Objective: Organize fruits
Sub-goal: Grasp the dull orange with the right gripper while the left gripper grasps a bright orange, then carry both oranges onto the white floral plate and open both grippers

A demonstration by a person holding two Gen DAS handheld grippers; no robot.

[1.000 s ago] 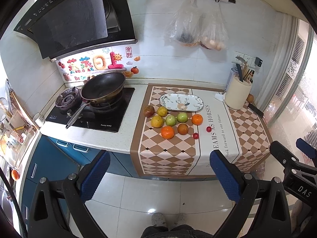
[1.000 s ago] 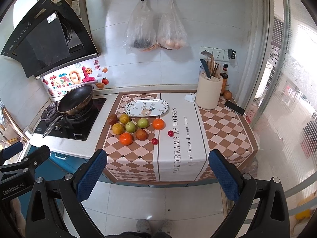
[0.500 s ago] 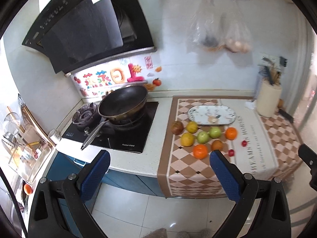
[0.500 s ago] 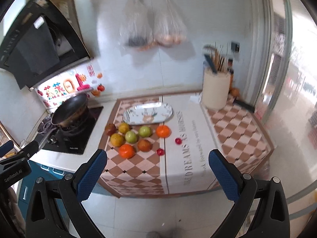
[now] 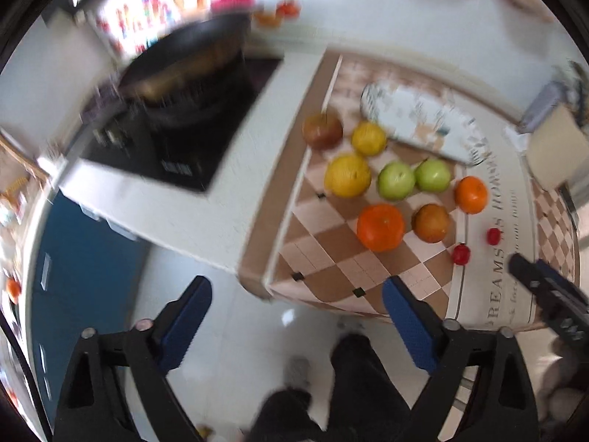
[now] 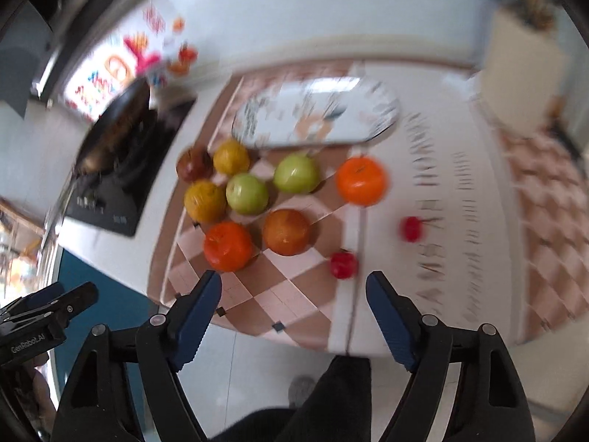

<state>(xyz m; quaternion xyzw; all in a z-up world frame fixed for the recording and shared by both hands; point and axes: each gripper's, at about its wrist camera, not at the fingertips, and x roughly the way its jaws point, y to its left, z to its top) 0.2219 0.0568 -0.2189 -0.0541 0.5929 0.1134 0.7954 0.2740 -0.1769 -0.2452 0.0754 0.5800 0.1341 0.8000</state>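
Observation:
Several fruits lie on a checkered mat [image 5: 324, 265] [image 6: 294, 294]: two oranges [image 5: 380, 227] [image 6: 360, 180], two green apples [image 5: 396, 180] [image 6: 246, 193], yellow and brown fruits, and two small red ones [image 5: 461, 254] [image 6: 343, 264]. A patterned oval plate [image 5: 423, 125] [image 6: 316, 110] stands behind them. My left gripper [image 5: 296, 316] is open and empty, before the counter's front edge. My right gripper [image 6: 293, 304] is open and empty, just short of the nearest orange [image 6: 228, 246]. Both views are blurred.
A black pan [image 5: 191, 59] [image 6: 114, 129] sits on the stove [image 5: 176, 147] at the left. A white utensil holder [image 6: 522, 70] stands at the back right. Blue cabinets [image 5: 84, 254] are below the counter. The right gripper shows in the left wrist view [image 5: 545, 294].
Both grippers have moved forward and down toward the counter. The fruits now fill much more of each view. Both stay open.

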